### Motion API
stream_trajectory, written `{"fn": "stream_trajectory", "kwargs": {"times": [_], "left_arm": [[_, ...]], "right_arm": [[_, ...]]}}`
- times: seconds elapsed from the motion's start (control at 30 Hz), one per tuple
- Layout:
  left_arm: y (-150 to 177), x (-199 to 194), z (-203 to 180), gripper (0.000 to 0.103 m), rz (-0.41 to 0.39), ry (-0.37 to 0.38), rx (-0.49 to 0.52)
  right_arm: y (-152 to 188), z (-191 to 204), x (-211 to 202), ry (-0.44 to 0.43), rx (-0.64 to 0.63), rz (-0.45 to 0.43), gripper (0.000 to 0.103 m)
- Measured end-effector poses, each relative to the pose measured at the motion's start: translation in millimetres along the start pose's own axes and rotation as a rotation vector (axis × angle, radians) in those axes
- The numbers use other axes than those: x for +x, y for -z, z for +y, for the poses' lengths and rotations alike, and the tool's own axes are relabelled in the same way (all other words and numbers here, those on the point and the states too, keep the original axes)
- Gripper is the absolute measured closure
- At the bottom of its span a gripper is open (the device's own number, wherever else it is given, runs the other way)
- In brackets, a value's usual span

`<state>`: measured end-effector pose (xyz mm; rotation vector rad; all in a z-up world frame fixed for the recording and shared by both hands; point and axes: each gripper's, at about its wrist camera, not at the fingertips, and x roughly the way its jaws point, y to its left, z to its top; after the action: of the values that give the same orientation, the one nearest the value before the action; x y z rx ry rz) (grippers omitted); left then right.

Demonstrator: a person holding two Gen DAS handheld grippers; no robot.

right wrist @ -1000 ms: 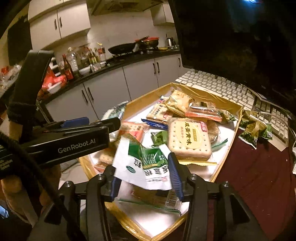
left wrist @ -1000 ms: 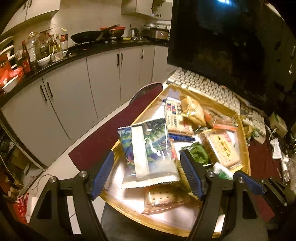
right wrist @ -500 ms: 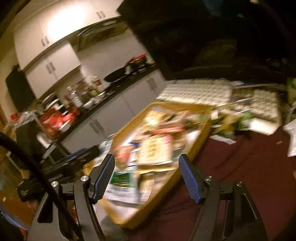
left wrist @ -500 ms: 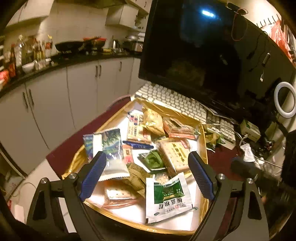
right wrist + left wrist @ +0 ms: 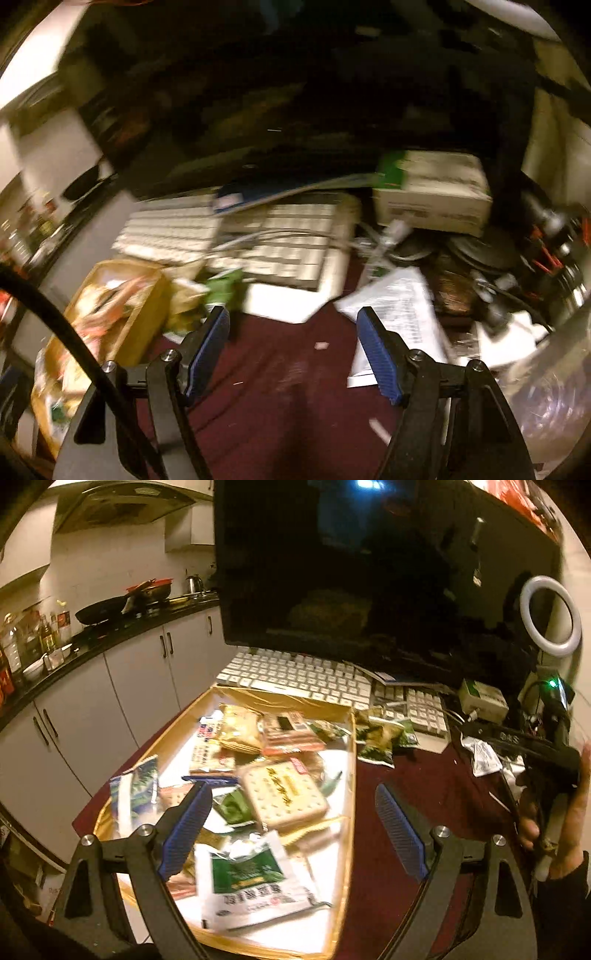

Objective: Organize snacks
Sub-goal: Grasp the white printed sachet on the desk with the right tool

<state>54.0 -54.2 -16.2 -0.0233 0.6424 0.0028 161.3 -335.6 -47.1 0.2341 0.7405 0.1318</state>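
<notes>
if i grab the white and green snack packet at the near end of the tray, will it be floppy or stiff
Probably floppy: the white and green snack packet lies flat and creased like thin film. It likely weighs little, as it looks almost unfilled. Its glossy surface may slip, so a pinch on the crimped edge seems safest. It rests inside the gold tray.

A dark red worktop [image 5: 436, 794] carries a gold tray [image 5: 349, 775] of snack packets beneath the left fingers [image 5: 188, 823], with a white keyboard [image 5: 303, 675] beyond them.
</notes>
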Motion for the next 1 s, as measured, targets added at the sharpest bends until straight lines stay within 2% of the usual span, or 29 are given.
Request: {"fn": "stream_trajectory", "kwargs": {"times": [0.2,0.23,0.33,0.37,0.43,0.5,0.67,0.7,0.83,1.0], "left_arm": [[6,1,-21,0.013,0.015,-0.004,0.042],[7,0,-22,0.013,0.012,-0.008,0.046],[9,0,-27,0.013,0.014,-0.008,0.060],[10,0,-28,0.013,0.017,-0.006,0.061],[12,1,-30,0.013,0.021,-0.006,0.067],[13,1,-31,0.013,0.022,-0.005,0.070],[14,2,-31,0.013,0.028,0.002,0.070],[15,2,-31,0.013,0.030,0.005,0.068],[15,2,-33,0.013,0.036,0.017,0.068],[13,5,-37,0.013,0.055,0.050,0.068]], "right_arm": [[-6,-15,4,0.126,0.047,-0.030,0.031],[-8,-20,6,0.147,0.056,-0.030,0.034],[-8,-28,18,0.186,0.065,0.009,0.034],[-7,-29,27,0.230,0.051,0.039,0.034],[-7,-30,35,0.295,0.026,0.055,0.041],[-7,-32,37,0.325,0.019,0.052,0.048],[-8,-34,36,0.337,0.025,0.046,0.056],[-9,-37,36,0.311,0.040,0.050,0.061],[-6,-36,41,0.293,0.050,0.047,0.065],[-4,-40,31,0.217,0.090,0.042,0.067]]}}
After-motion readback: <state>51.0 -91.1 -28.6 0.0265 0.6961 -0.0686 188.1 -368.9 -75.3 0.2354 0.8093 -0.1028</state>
